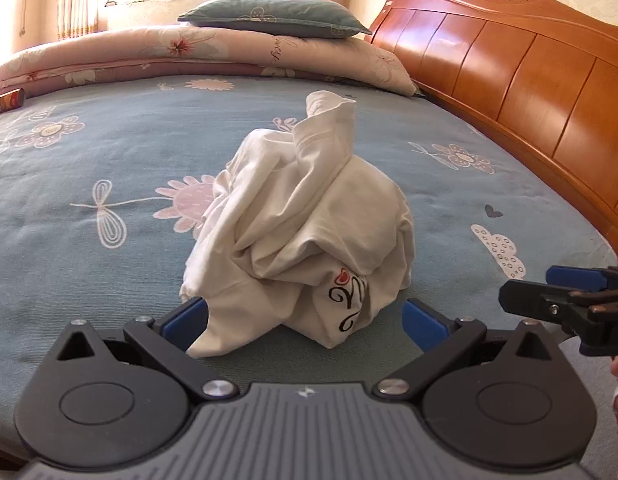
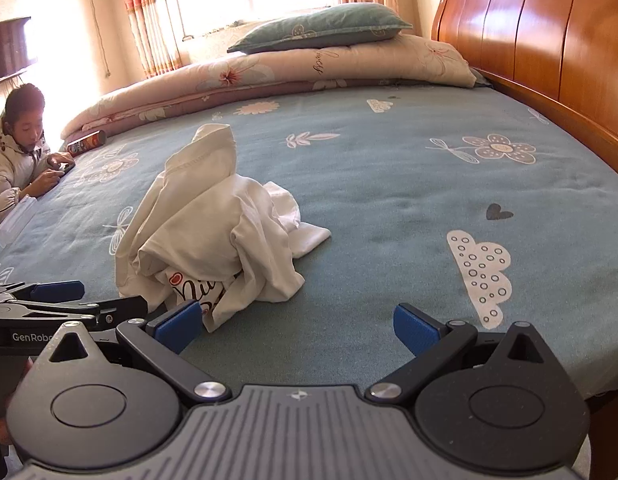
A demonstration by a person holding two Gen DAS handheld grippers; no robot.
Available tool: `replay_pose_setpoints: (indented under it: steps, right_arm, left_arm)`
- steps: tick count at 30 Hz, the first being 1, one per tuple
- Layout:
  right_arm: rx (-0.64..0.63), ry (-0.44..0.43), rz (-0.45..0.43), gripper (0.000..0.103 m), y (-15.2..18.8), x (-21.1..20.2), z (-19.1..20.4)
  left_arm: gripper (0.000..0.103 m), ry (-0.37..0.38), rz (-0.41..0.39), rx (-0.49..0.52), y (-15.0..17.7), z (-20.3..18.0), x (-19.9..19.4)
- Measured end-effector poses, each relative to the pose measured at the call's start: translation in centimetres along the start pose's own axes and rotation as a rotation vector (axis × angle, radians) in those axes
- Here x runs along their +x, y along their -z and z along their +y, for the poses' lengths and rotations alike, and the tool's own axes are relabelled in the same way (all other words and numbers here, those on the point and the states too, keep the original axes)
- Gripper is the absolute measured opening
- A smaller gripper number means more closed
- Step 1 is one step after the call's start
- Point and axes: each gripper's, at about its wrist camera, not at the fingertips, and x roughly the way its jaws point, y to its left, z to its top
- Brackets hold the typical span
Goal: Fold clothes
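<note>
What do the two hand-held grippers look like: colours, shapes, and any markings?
Both look alike. The left hand-held gripper and right hand-held gripper have black linkage arms with silver pivots, blue finger pads, rounded black housings and a ribbed grey body. White "GenRobo" lettering shows on the left one's side.

"GenRobo" stands on the left gripper [image 2: 57, 292] body, partly cut off.

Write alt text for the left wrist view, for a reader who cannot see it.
A crumpled white shirt sits heaped on a blue floral bedsheet, just ahead of the open left gripper, whose blue-padded fingers flank its near edge. The right gripper enters from the right edge; a folded quilt, green pillow and wooden headboard lie beyond.
</note>
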Motion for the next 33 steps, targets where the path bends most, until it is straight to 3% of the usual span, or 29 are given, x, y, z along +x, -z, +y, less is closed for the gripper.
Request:
replay_pose_setpoints:
  steps: [2,4,7,11,14,17,24,33]
  right_arm:
    - [0.0,-0.056,-0.035,0.103,0.0,0.3,-0.2]
    - [0.003,-0.113,-0.074,0.103,0.2,0.6,-0.5]
    - [0.003,-0.139,-0.066,0.103,0.0,1.5,-0.4]
    - [-0.008,-0.131,-0.034,0.102,0.0,2.7,-0.5]
    - [-0.021,-0.107,-0.012,0.1,0.2,3.6,-0.5]
    - [-0.025,-0.109,0.008,0.1,0.3,4.0,-0.6]
    - [-0.057,-0.101,0.003,0.095,0.1,3.8,-0.1]
    - [-0.053,-0.115,0.003,0.09,0.1,3.5,0.0]
  left_arm:
    - [0.102,0.046,0.019,-0.007,0.0,0.4,0.5]
    - [0.102,0.023,0.034,0.012,-0.1,0.4,1.2]
    - [0.102,0.007,0.017,-0.001,0.0,0.9,1.6]
    - [0.102,0.024,0.012,0.007,0.4,1.6,2.0]
    - [0.102,0.039,0.043,0.015,0.4,1.8,2.3]
    - [0.102,0.0,0.102,0.058,0.3,1.2,2.9]
    - [0.102,0.025,0.127,0.075,0.3,1.1,2.9]
    - [0.102,0.044,0.022,0.165,0.8,0.9,1.0]
